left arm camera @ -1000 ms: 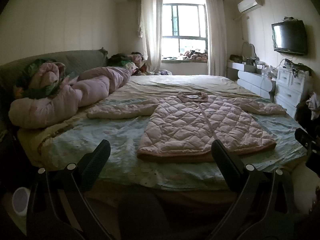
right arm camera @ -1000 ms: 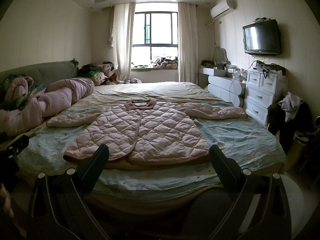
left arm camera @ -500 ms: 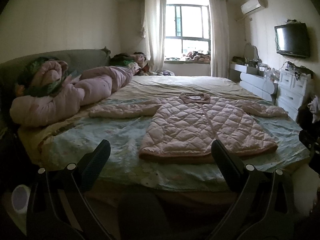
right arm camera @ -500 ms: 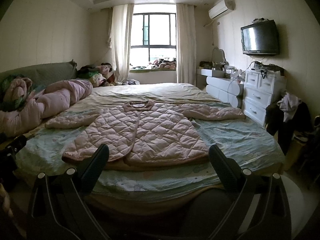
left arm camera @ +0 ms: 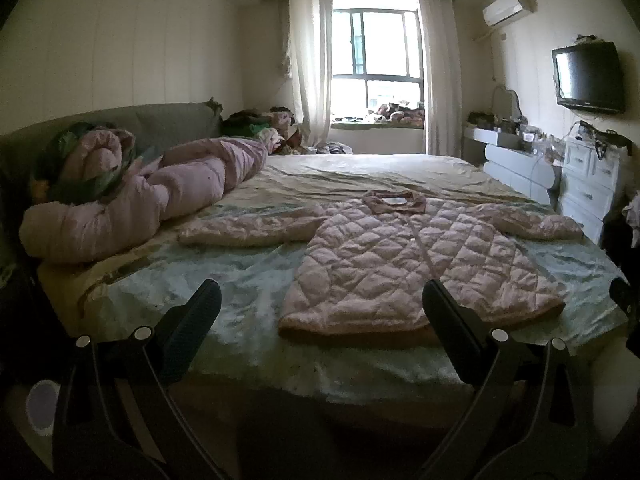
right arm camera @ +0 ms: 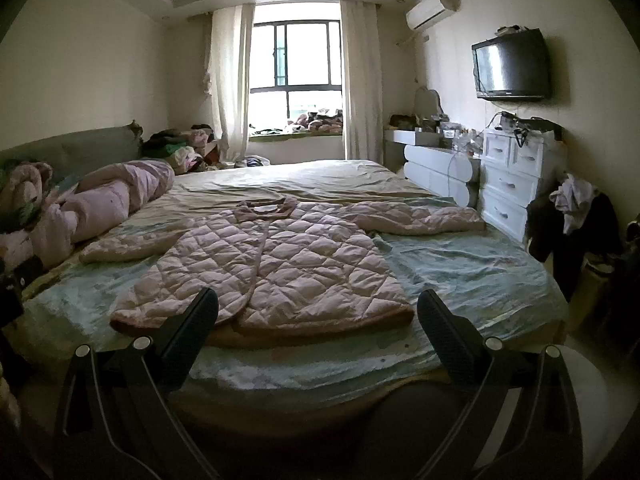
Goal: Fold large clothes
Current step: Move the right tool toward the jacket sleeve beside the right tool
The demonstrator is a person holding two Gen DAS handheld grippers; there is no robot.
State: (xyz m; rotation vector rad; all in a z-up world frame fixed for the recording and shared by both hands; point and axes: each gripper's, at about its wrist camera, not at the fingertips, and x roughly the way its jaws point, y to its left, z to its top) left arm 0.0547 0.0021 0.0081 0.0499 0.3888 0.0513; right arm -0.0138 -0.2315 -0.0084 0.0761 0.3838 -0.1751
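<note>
A pink quilted jacket (left arm camera: 408, 264) (right arm camera: 276, 272) lies flat on the bed, front up, collar toward the window and both sleeves spread out sideways. Its hem faces me near the bed's foot. My left gripper (left arm camera: 320, 300) hangs open in front of the bed's foot edge, below and left of the hem, touching nothing. In the right wrist view my right gripper (right arm camera: 318, 308) is open too, level with the hem's middle and short of the cloth. Nothing sits between either pair of fingers.
The bed (left arm camera: 248, 300) (right arm camera: 472, 280) carries a pale green sheet. A rolled pink duvet (left arm camera: 160, 196) (right arm camera: 108, 208) lies along its left side by the headboard. White drawers (right arm camera: 512, 188) and a chair draped with clothes (right arm camera: 576, 216) stand to the right.
Both cameras have tilted and drifted slightly, so the jacket sits a little lower and closer in each view. The jacket itself has not moved, and both grippers stay open.
</note>
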